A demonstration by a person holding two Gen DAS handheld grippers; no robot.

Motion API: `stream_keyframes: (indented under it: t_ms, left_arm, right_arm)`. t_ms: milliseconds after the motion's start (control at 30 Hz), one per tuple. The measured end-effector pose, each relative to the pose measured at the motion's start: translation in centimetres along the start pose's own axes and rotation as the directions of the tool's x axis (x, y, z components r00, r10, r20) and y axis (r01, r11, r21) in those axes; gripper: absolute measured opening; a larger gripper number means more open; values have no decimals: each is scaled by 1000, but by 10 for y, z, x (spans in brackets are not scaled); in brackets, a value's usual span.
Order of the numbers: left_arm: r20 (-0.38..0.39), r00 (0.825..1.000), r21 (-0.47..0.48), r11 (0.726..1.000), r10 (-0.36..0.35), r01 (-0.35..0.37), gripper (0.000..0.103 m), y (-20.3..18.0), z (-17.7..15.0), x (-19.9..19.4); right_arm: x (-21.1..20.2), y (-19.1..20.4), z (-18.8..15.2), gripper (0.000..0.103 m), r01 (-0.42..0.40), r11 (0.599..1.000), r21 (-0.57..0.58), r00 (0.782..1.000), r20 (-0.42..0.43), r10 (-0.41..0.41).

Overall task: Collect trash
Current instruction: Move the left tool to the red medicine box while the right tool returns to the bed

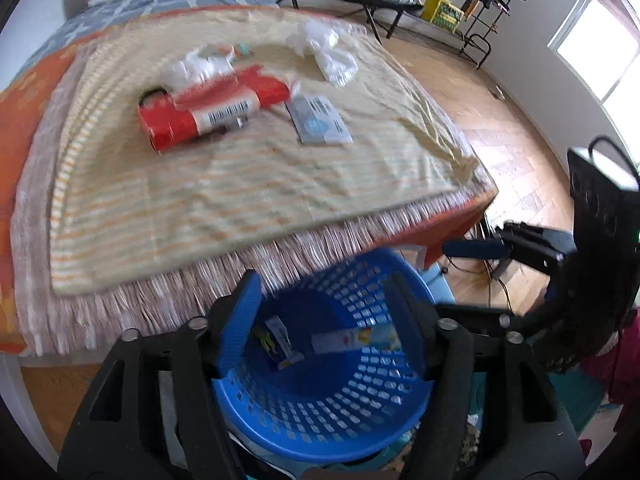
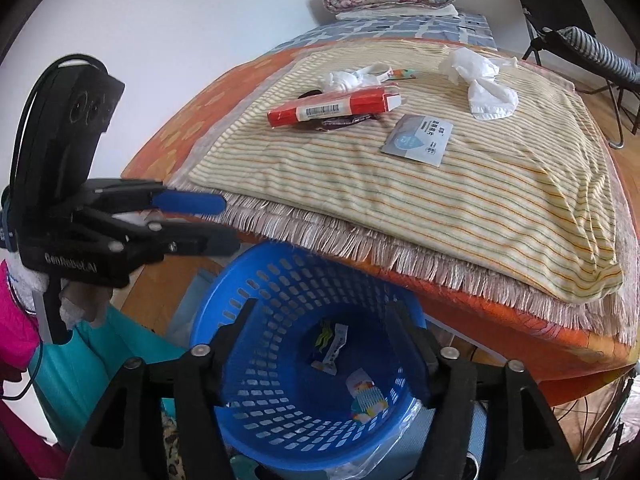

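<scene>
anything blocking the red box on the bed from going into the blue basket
Nothing visible does. The red box lies on the striped blanket, partly on a dark wrapper, and the blue basket stands open-topped below the bed's edge. Both tools, left and right, are open above it.

We see daylight pouring through a window (image 1: 596, 60) at the right of the left wrist view, blown out to white, with glare on the wooden floor (image 1: 500, 152). That view is smeared by motion blur across the striped blanket (image 1: 240, 184). The right wrist view is sharper. Both bend strongly at the edges, with dark corners.
</scene>
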State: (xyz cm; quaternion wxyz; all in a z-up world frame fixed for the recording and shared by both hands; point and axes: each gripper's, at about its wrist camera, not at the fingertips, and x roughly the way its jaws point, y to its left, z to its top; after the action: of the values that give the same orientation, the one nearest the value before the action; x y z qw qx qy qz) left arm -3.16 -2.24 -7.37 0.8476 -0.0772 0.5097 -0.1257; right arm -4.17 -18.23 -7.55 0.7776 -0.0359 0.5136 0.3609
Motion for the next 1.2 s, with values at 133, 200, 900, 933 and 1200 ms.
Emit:
stream_keyframes:
  t_ms: [133,200,900,933,1200]
  left_arm:
    - [29,999,-9,1000,17,-17,68,11,20,-4]
    - [40,999,-24,999,22,-21,68,20,33,-4]
    - [71,997,-197,980,12,2,68,108,142,31]
    - [68,998,-199,980,18,-4,68,110,145,35]
    - [39,999,-274,962,-4,14,68,133,163,63]
  right_arm:
    - [1,-2,5,81,10,1000,16,1000,0,-10]
    - [2,-3,8,82,9,1000,24,1000,2,-9]
    - [9,-3,50,85,-14,998,60,1000,27,12]
    - [9,-3,51,85,-15,998,61,1000,27,13]
    - [13,-4,54,85,-19,997,72,1000,15,18]
